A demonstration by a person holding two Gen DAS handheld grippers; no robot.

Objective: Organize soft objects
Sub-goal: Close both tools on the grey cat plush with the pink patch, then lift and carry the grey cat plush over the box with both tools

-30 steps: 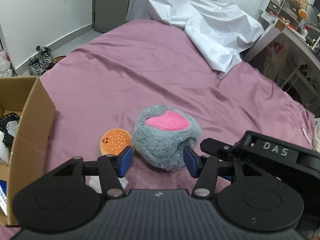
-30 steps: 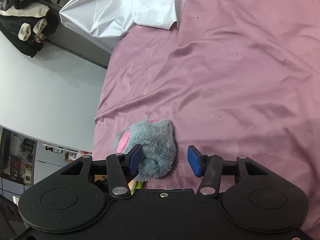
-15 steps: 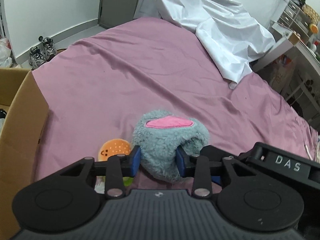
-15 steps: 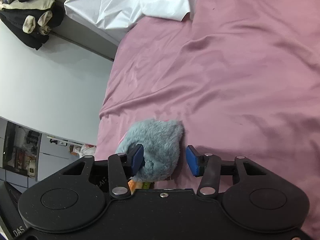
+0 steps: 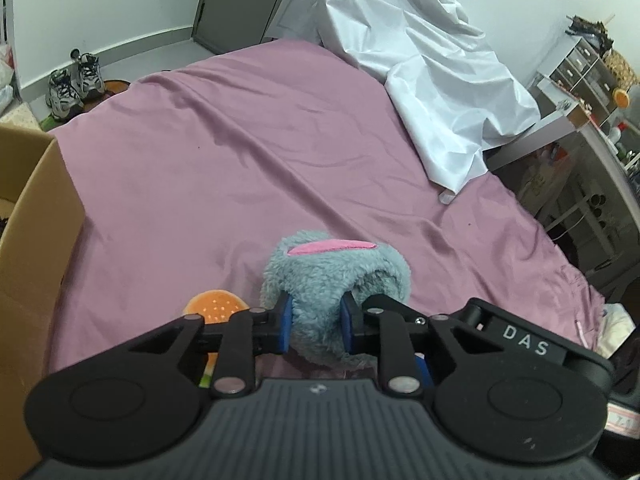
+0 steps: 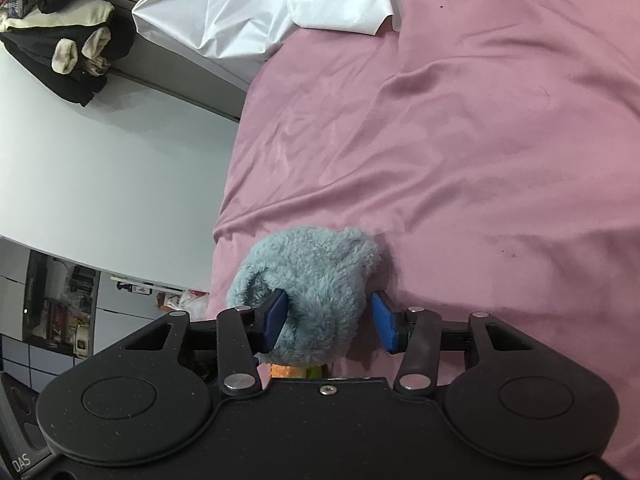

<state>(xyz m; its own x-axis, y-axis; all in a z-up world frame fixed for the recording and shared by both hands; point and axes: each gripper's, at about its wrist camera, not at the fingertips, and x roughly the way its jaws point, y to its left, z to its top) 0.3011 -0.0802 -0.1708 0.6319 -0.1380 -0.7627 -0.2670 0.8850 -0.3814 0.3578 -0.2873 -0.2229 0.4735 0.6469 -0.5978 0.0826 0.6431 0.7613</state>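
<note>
So the fuzzy grey-blue plush with the pink felt patch (image 5: pixel 334 280) sits on the mauve bedsheet (image 5: pixel 240 168), right at the tips of both tools. The left gripper (image 5: pixel 314 326) has just squeezed in and is pinching its near bulge, fur bunched between the blue pads. The right gripper (image 6: pixel 326 322) has been narrowing too; its left pad is buried in the fur, its right pad stands just clear. The brown cardboard box (image 5: pixel 36 216) lies off to the left, so I'd guess the left hand carries it over. A small orange burger plush (image 5: pixel 214 304) lies just beside it.
</note>
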